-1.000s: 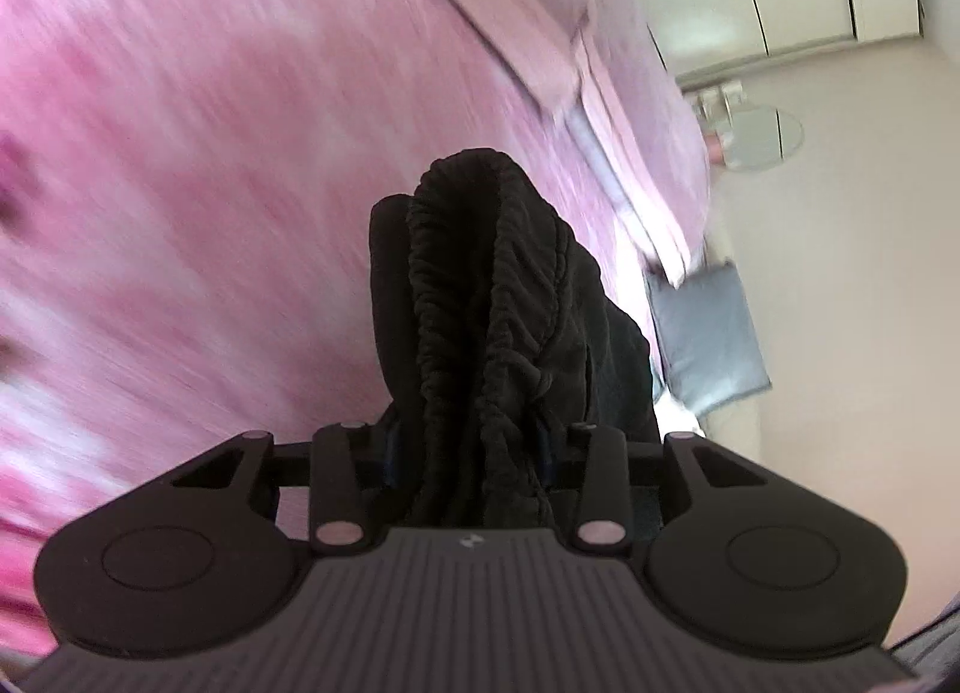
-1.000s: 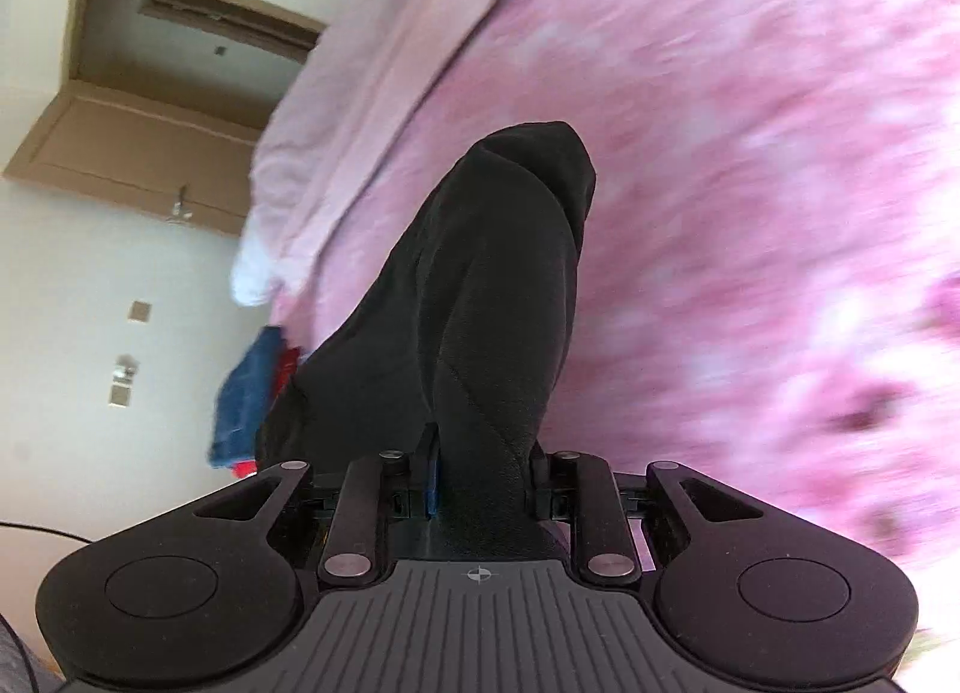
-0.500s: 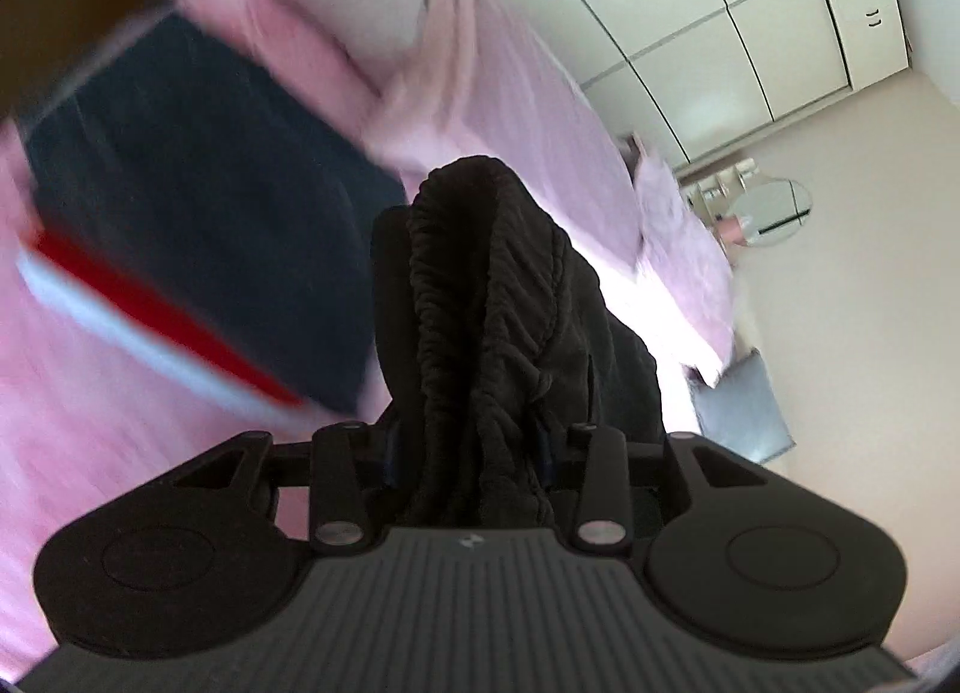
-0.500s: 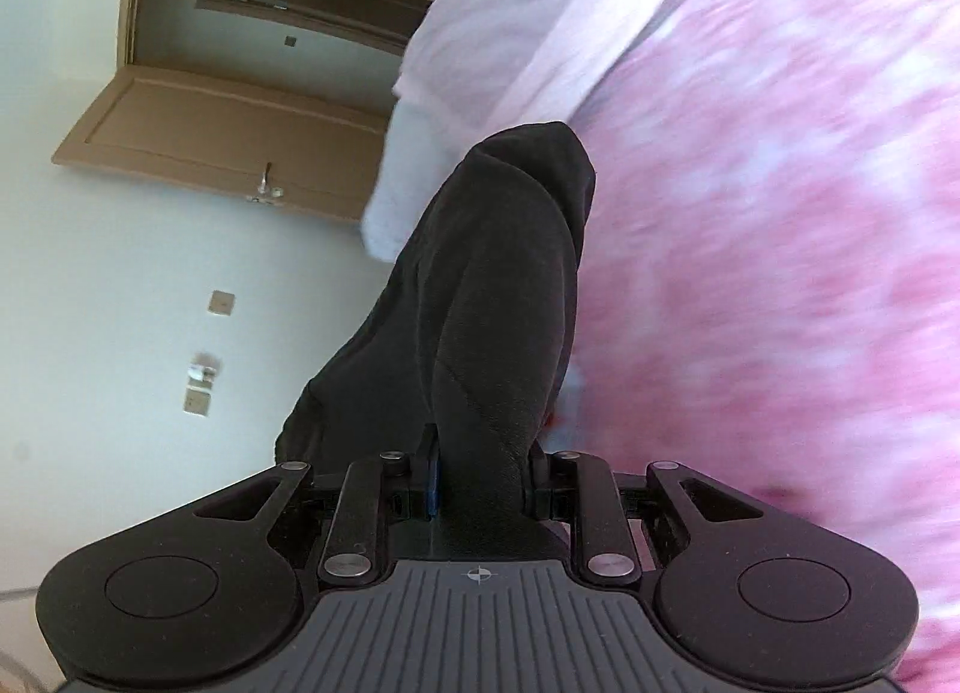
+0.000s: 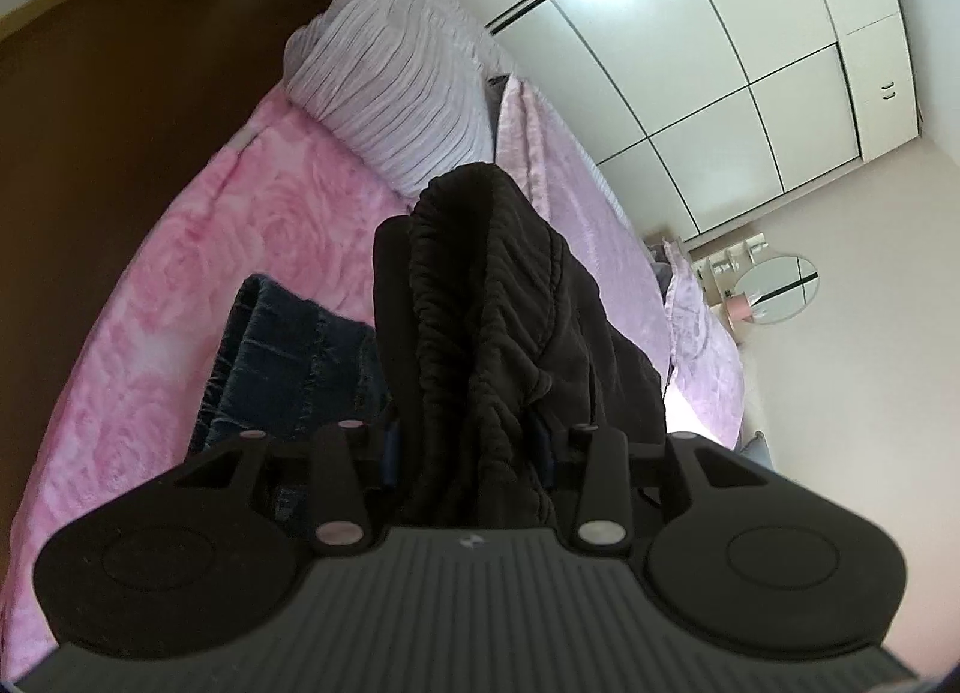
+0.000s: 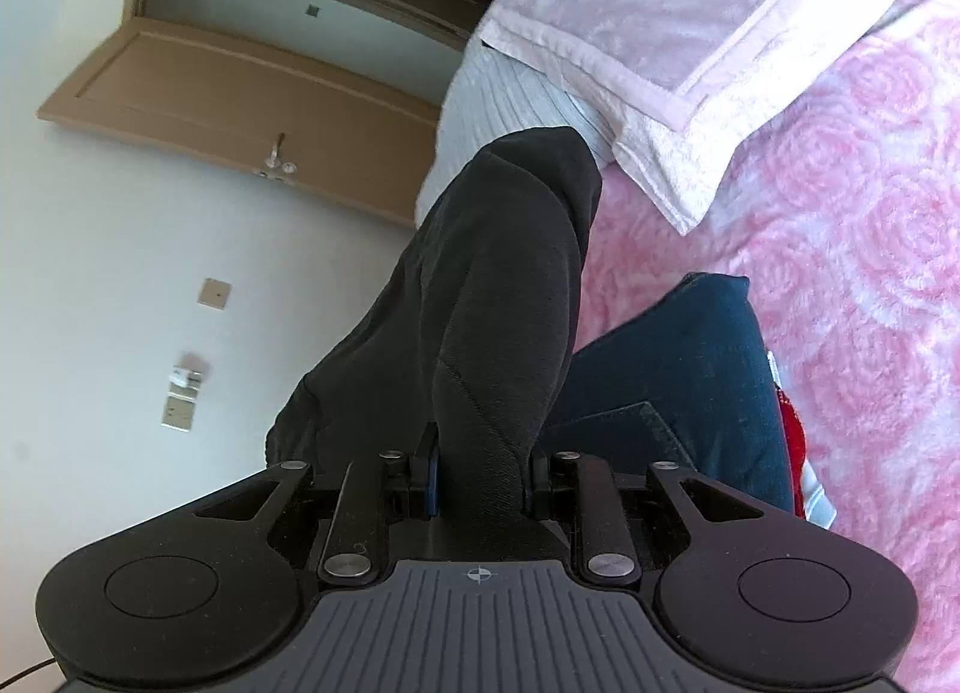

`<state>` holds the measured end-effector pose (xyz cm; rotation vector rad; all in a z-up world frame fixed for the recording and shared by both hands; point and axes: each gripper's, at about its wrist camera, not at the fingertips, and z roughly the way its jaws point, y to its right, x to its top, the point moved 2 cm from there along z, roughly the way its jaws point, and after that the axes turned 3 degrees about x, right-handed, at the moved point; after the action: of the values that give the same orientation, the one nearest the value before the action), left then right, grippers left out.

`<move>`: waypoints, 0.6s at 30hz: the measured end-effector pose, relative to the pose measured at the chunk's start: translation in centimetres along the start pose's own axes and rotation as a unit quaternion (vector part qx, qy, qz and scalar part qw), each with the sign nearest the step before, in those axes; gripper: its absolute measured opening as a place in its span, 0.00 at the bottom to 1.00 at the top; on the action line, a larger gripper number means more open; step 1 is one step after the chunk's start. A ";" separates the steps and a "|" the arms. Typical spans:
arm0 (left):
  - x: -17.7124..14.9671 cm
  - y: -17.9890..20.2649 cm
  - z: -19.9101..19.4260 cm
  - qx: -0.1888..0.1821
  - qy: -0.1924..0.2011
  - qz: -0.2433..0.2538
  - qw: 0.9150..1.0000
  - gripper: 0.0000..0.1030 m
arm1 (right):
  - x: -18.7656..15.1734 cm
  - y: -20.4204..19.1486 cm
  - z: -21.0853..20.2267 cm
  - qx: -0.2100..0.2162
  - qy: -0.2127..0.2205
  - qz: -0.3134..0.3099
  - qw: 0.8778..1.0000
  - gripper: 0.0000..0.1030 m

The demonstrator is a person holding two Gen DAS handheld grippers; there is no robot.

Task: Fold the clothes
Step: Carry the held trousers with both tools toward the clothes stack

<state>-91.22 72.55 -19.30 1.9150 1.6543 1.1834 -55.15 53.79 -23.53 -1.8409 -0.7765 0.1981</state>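
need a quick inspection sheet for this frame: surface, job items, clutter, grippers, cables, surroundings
Surface: pink rose-patterned bed cover, soft and uneven.
Job's things: black gathered-waist garment, lifted and bunched; folded dark blue denim jeans lying on the bed over something red and white.
Clutter: ribbed lilac pillow; pale pink fleece blanket.
Grippers: left gripper and right gripper each shut on the black garment.
Cables: a thin dark line at the bottom left edge of the right wrist view, possibly a cable.
Surroundings: white wardrobe doors; round mirror; open brown wooden door.

Folded jeans point(image 6: 678, 369) + pillow point(image 5: 396, 93) ahead; pink bedspread point(image 5: 180, 285) bare elsewhere.
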 end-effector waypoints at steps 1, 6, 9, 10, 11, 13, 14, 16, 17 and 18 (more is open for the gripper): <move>-0.1 -0.5 0.5 0.001 -0.006 -0.003 1.000 0.34 | 0.1 0.6 0.3 -0.004 -0.002 0.004 1.000 0.22; -1.0 -3.5 3.2 0.010 -0.030 -0.017 0.999 0.34 | 0.0 3.7 1.6 -0.027 -0.011 0.035 0.999 0.22; -1.6 -5.5 4.3 0.018 -0.037 -0.027 0.999 0.35 | -0.6 5.2 2.4 -0.044 -0.020 0.034 0.998 0.22; -1.8 -6.0 4.6 0.018 -0.035 -0.025 0.999 0.37 | -0.9 5.7 2.8 -0.055 -0.019 0.031 0.998 0.22; -1.8 -6.5 4.7 0.019 -0.032 -0.021 0.999 0.40 | -1.2 6.1 3.2 -0.066 -0.019 0.027 0.997 0.26; -1.8 -7.2 4.7 0.017 -0.032 -0.028 0.999 0.42 | -1.7 6.7 4.0 -0.088 -0.017 0.016 0.996 0.41; -1.8 -7.2 4.6 0.020 -0.034 -0.026 0.999 0.43 | -2.0 6.2 4.1 -0.102 -0.016 0.000 0.995 0.50; -1.8 -6.4 3.8 0.038 -0.034 -0.010 0.999 0.44 | -2.5 5.2 4.4 -0.131 -0.013 -0.035 0.991 0.53; -1.9 -5.9 3.2 0.051 -0.031 -0.002 0.998 0.46 | -2.6 4.3 4.3 -0.149 -0.011 -0.057 0.987 0.53; -1.9 -5.4 2.4 0.065 -0.027 0.004 0.997 0.46 | -2.8 3.6 4.1 -0.169 -0.008 -0.074 0.983 0.53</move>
<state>-92.79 72.81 -25.29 2.0154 1.7347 1.0391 -57.83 54.56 -28.99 -2.0884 -1.0021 -0.0180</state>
